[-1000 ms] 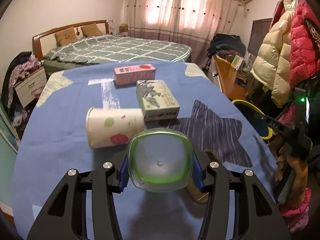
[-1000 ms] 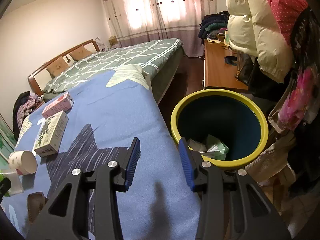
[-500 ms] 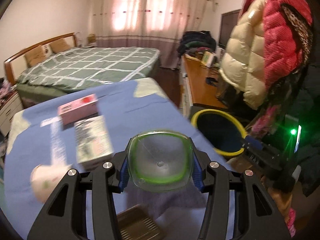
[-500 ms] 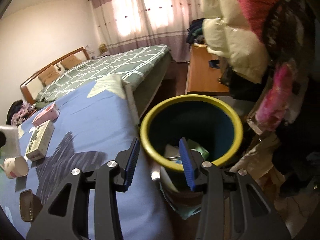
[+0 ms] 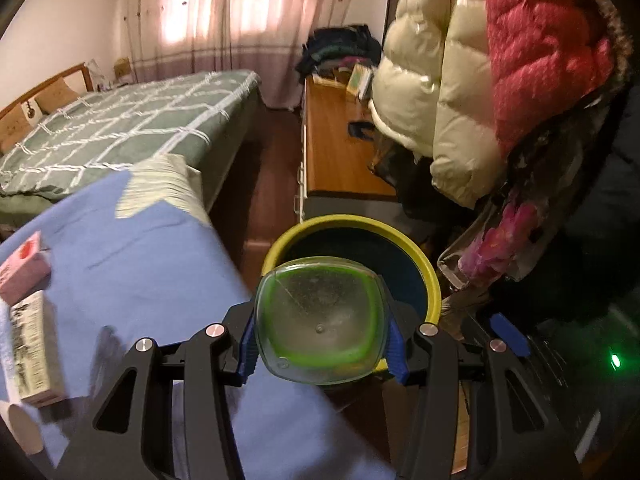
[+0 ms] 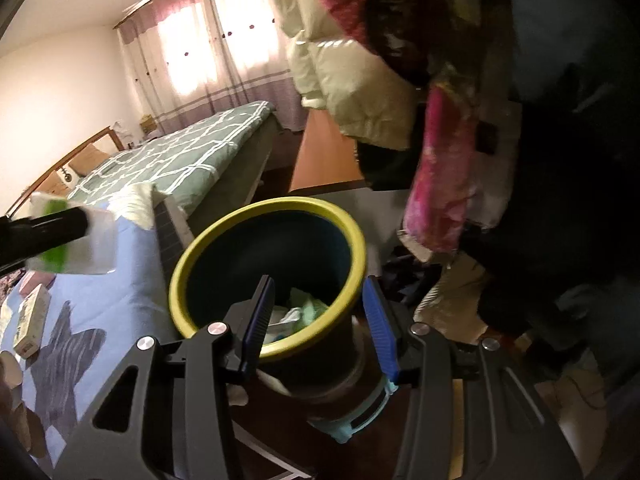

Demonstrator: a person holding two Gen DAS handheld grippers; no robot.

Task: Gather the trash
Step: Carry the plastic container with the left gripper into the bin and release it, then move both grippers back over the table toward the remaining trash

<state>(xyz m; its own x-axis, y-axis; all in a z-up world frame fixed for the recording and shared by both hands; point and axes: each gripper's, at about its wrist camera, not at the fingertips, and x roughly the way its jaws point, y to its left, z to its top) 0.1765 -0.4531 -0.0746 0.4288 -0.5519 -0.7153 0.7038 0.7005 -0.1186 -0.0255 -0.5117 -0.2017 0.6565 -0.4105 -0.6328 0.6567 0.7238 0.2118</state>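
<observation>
Whereas a second ago over blue cloth with paper cup ahead, left gripper (image 5: 320, 330) now over yellow-rimmed bin (image 5: 424, 264), blue pads clamped on clear green-edged plastic cup (image 5: 320, 316). Right gripper (image 6: 320, 322) nearer bin (image 6: 224, 248) than before, jaws opening, nothing pinched, rim and crumpled trash (image 6: 300, 312) seen between fingers. Left of fingers: blue bedspread (image 5: 132, 248), pink carton (image 5: 22, 270), grey box (image 5: 34, 354). Beyond: hanging puffer jackets (image 5: 472, 92), wooden desk (image 5: 336, 152).
</observation>
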